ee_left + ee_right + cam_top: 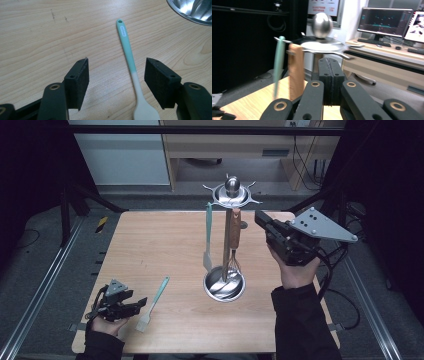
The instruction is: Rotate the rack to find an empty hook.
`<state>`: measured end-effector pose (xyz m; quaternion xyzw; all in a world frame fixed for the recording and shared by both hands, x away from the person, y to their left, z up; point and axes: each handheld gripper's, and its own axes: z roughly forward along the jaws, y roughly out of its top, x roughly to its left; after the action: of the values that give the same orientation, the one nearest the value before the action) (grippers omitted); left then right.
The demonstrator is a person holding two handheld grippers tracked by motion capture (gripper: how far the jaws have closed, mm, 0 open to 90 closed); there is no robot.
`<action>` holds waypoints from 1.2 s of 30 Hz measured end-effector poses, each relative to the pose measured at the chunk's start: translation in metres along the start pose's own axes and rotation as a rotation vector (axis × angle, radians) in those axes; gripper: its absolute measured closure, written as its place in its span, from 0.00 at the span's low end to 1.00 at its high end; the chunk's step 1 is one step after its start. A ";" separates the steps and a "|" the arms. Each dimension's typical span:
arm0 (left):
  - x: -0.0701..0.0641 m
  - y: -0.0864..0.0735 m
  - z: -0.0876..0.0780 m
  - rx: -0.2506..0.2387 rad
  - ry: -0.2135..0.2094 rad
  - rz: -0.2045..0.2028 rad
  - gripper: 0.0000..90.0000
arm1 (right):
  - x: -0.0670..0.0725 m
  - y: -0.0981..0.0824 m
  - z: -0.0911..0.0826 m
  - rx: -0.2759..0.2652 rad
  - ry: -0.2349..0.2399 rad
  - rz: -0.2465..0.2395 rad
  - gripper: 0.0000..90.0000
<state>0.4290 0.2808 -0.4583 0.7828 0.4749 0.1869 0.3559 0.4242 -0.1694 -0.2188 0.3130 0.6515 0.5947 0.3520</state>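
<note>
Left gripper (141, 302) rests low at the table's (165, 245) near left corner, jaws wide apart, nothing pinched. Teal-handled spatula (128, 56) lies flat between the pads, nearer the right pad (160, 82), touching neither; its pale blade points toward the gripper. Right gripper (330, 77) is raised, jaws fully closed, empty, just beside the utensil stand (230, 195). Hanging on the stand in front of it: a teal spatula (208, 237), a wooden-handled whisk (233, 240). Stand's steel base dish (224, 285) sits beyond the left gripper, to its right.
</note>
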 end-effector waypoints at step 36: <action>0.000 0.000 0.002 0.006 0.001 0.009 0.37 | -0.023 0.006 0.016 0.020 -0.065 0.000 1.00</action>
<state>0.4299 0.2799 -0.4595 0.7860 0.4722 0.1875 0.3523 0.4508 -0.1789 -0.2116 0.3355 0.6457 0.5777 0.3698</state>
